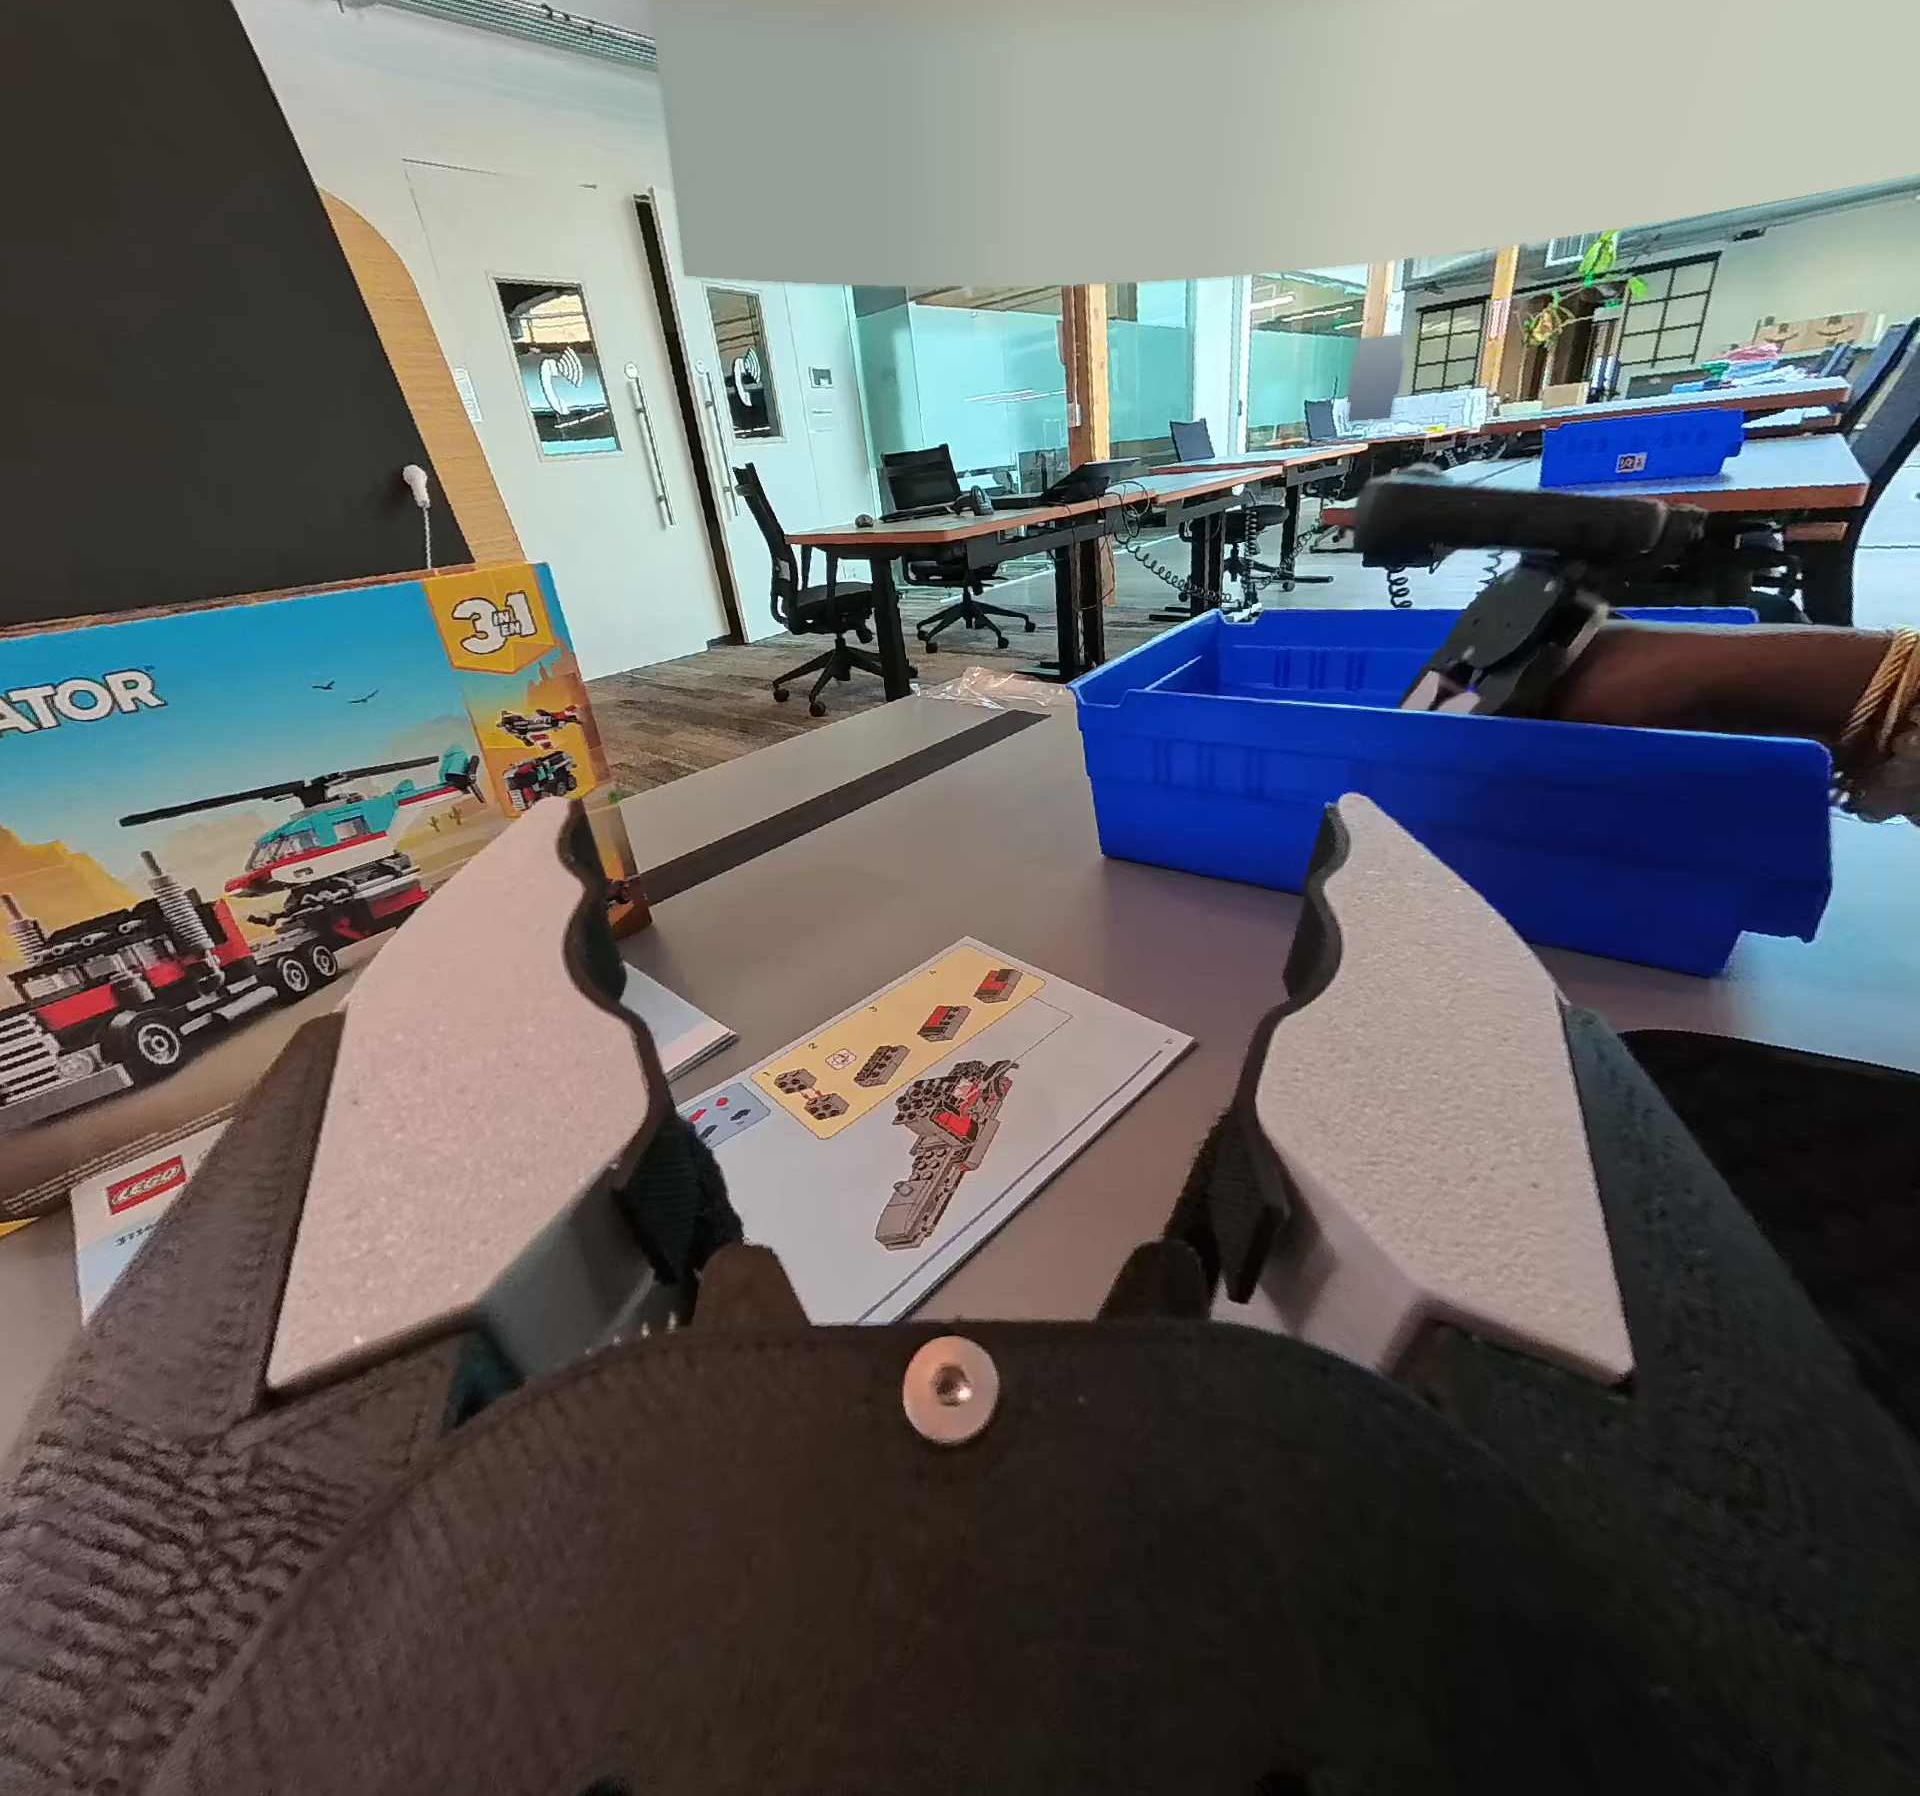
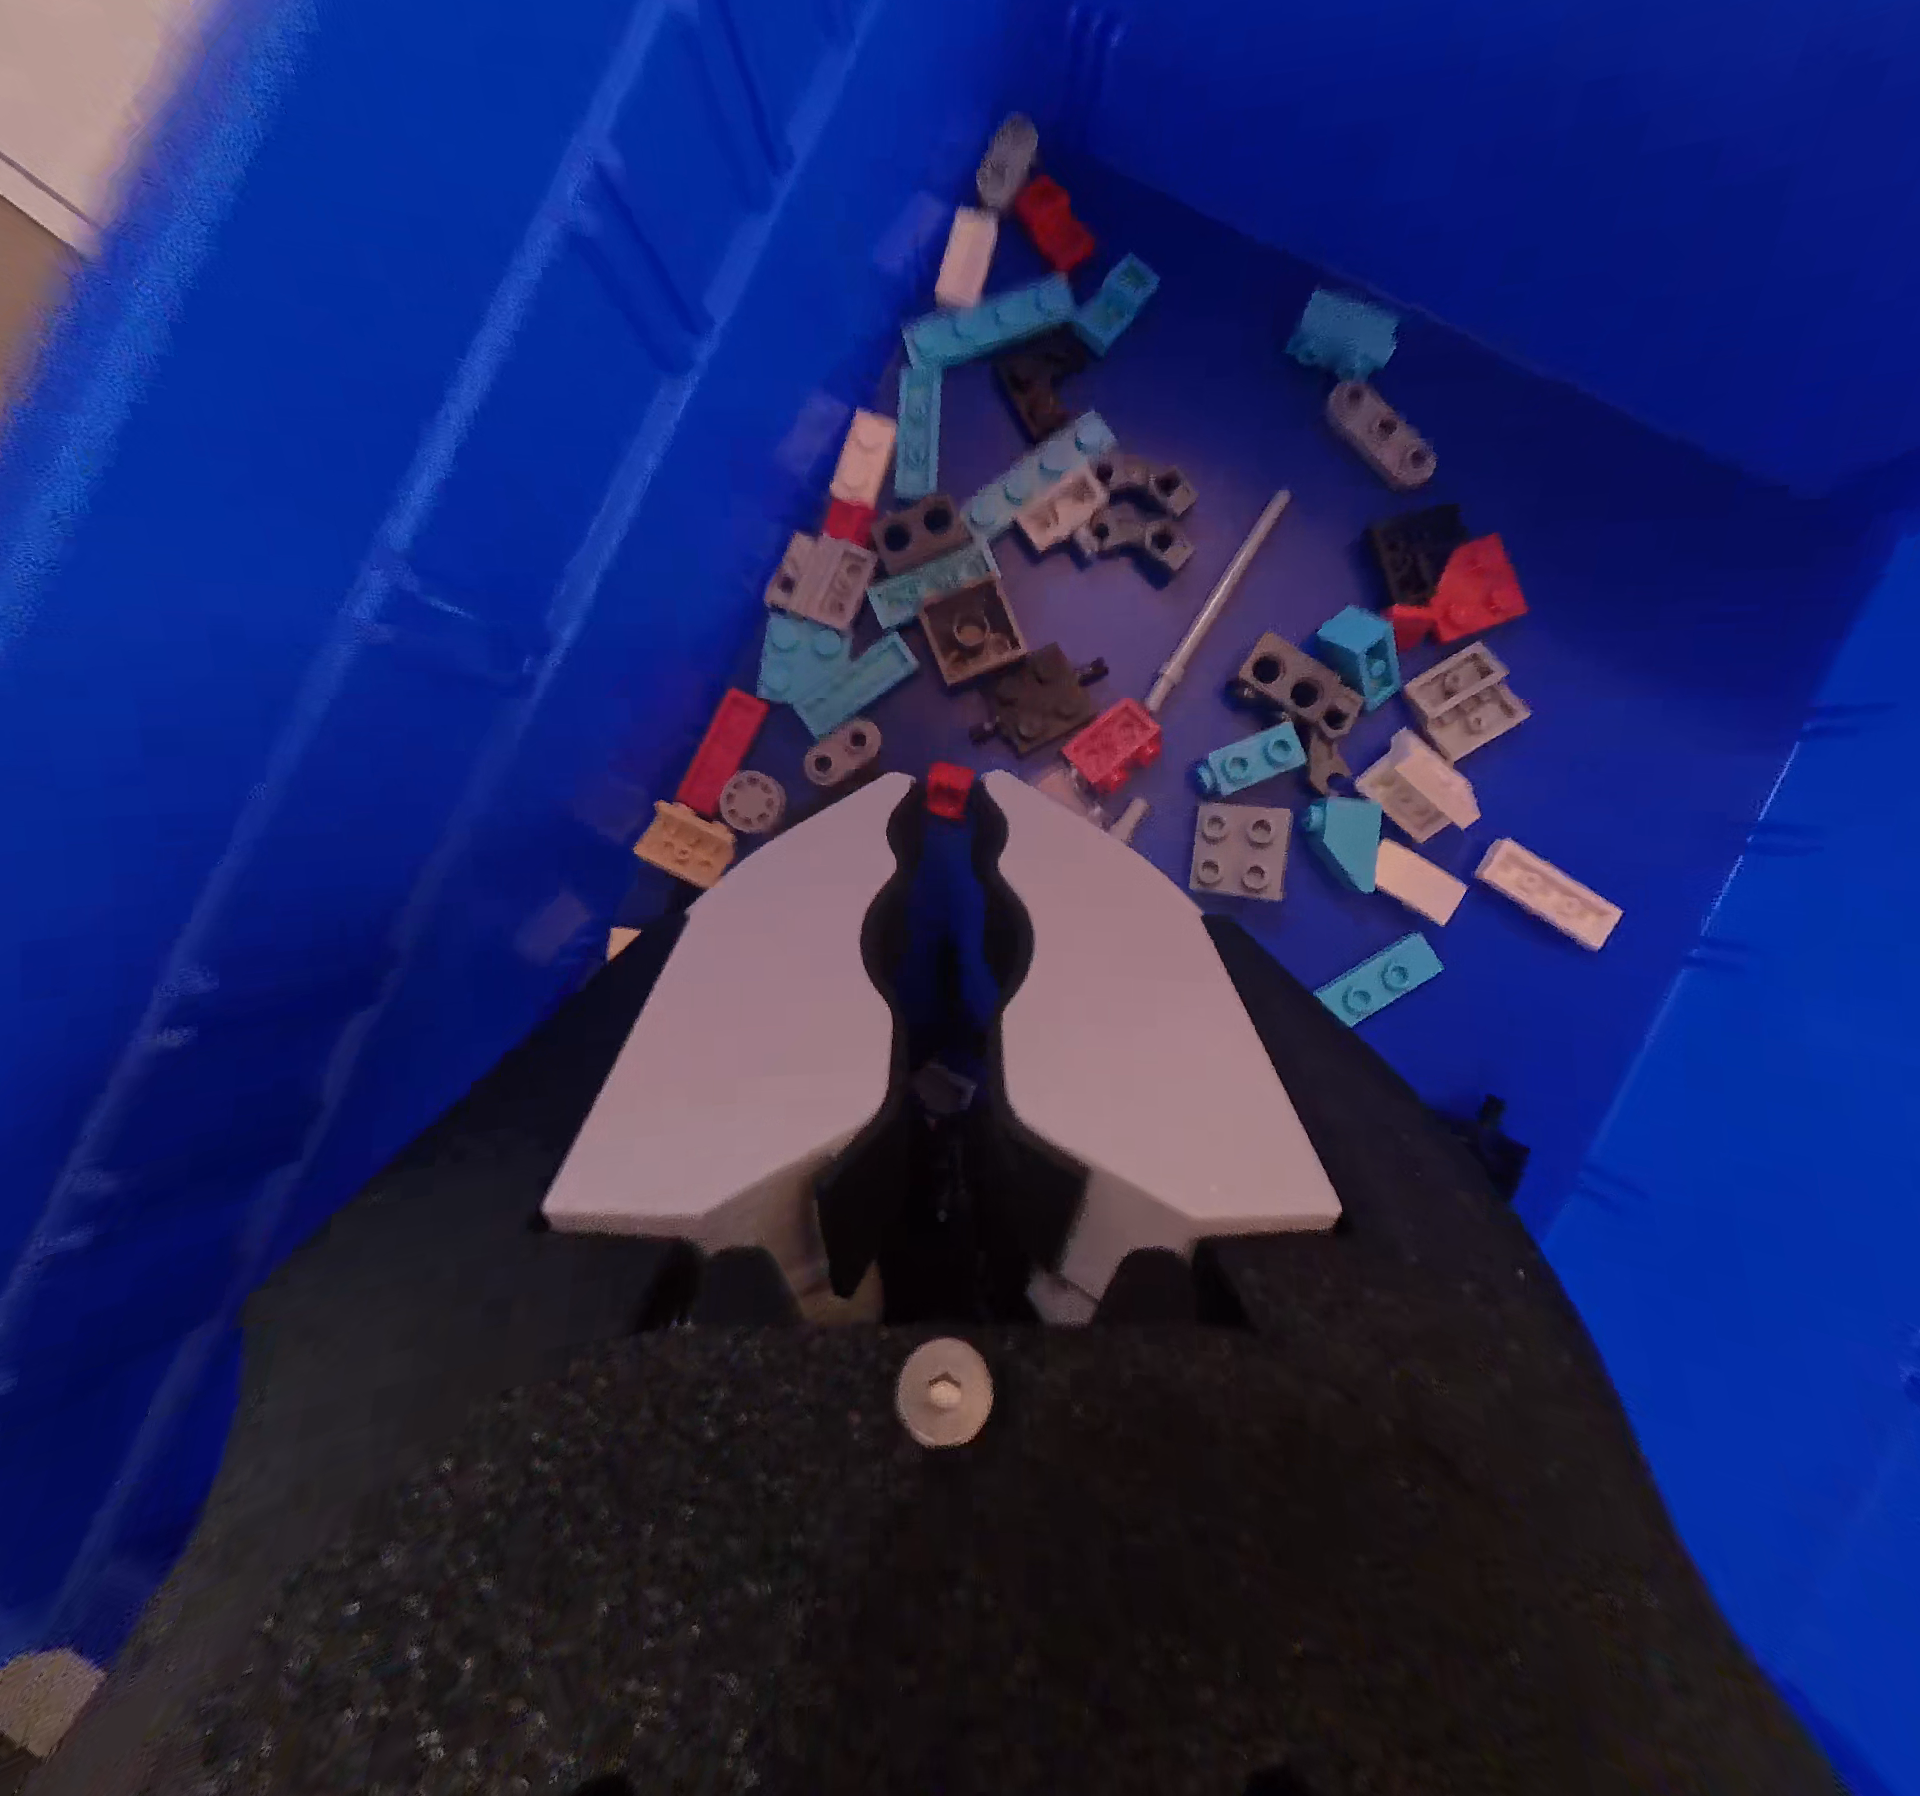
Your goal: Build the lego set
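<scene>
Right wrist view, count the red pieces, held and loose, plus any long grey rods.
Red piece in right gripper: 1
Red pieces loose in bin: 5
Long grey rod: 1
Total: 7

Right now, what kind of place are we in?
Most likely an open-plan office: rows of desks with black chairs and glass-walled rooms behind. Up close, a table holds a blue bin.

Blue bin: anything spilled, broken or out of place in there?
Nothing stands out. Loose bricks lie scattered on the blue bin floor, none outside it. The right gripper pinches a small red brick.
</scene>
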{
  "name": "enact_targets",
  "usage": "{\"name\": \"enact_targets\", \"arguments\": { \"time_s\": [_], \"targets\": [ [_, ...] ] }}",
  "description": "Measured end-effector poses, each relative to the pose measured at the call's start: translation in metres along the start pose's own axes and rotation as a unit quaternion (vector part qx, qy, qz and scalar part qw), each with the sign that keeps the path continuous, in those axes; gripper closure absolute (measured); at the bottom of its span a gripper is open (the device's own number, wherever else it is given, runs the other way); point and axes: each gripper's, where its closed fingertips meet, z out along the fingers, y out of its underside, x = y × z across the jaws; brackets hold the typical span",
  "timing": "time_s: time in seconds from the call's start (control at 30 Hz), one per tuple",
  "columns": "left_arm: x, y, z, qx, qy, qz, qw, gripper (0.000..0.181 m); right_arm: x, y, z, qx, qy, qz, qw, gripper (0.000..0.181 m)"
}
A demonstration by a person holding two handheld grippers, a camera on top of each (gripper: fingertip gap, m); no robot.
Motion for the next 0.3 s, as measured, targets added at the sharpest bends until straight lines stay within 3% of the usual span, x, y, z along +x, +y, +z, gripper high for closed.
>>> {"name": "enact_targets", "arguments": {
  "time_s": [0.1,0.2,0.3],
  "targets": [
    [0.003,-0.004,-0.001,0.004,0.004,0.0,1.0,0.057,-0.015,-0.047,-0.042,0.189,-0.074,0.048,0.978,0.173],
    [0.006,-0.011,-0.002,0.023,0.011,-0.02,0.999,0.06,-0.048,-0.097,-0.12,0.415,-0.214,0.079,0.881,0.173],
    [0.015,-0.022,-0.003,0.052,0.028,-0.056,0.997,0.066,-0.08,-0.116,-0.183,0.548,-0.301,0.064,0.778,0.173]
  ]
}}
